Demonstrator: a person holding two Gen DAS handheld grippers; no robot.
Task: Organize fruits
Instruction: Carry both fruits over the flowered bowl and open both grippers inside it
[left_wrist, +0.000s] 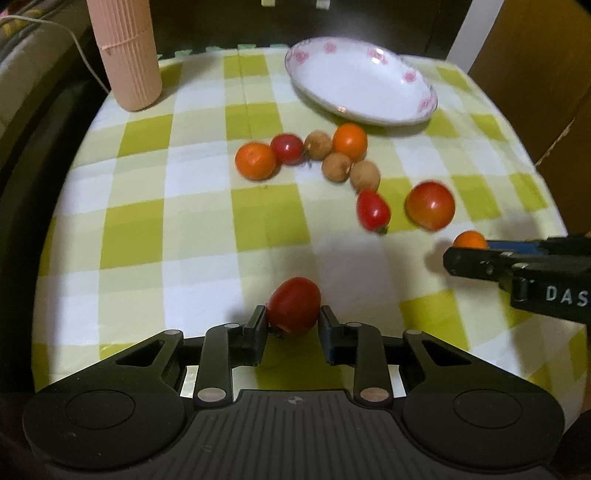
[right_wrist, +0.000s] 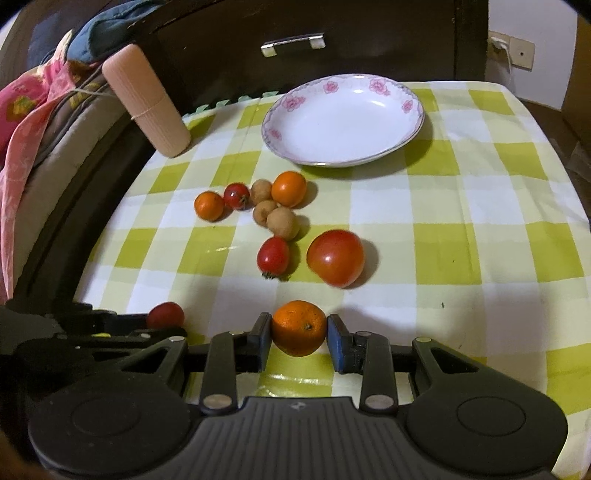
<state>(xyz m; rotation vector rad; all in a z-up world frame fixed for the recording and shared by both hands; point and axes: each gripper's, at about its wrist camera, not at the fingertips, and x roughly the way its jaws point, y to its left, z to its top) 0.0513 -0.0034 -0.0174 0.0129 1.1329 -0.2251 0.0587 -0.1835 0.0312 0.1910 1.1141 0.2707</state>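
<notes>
In the left wrist view, the left gripper (left_wrist: 293, 325) has a red cherry tomato (left_wrist: 294, 310) between its two black pads, near the near edge of the checked tablecloth (left_wrist: 207, 206). The pads touch the tomato on both sides, so the grip looks made. The tomato is soft, so I think the squeeze should stay gentle, only enough to lift it. At the right edge, the right gripper (left_wrist: 467, 251) shows from the side with a bit of orange fruit at its tip. The empty flowered dish (left_wrist: 360, 83) stands at the far side, behind the loose fruits: two small oranges, three brown longans, two more small tomatoes and one bigger tomato (left_wrist: 430, 205).

In the right wrist view, the right gripper (right_wrist: 299, 334) is clamped on a small orange (right_wrist: 299, 326) between its blue pads. The orange seems firm and round, so it may slip if the pads sit off its middle; here they are about at its widest part. The dish (right_wrist: 343, 120) is far and a little to the right. The group of fruits lies between the gripper and the dish, so the carry should go high over them, and the fruit should be released low inside the dish so it does not roll out. A pink ribbed cylinder (right_wrist: 147, 99) stands at the far left, well away from this path.
</notes>
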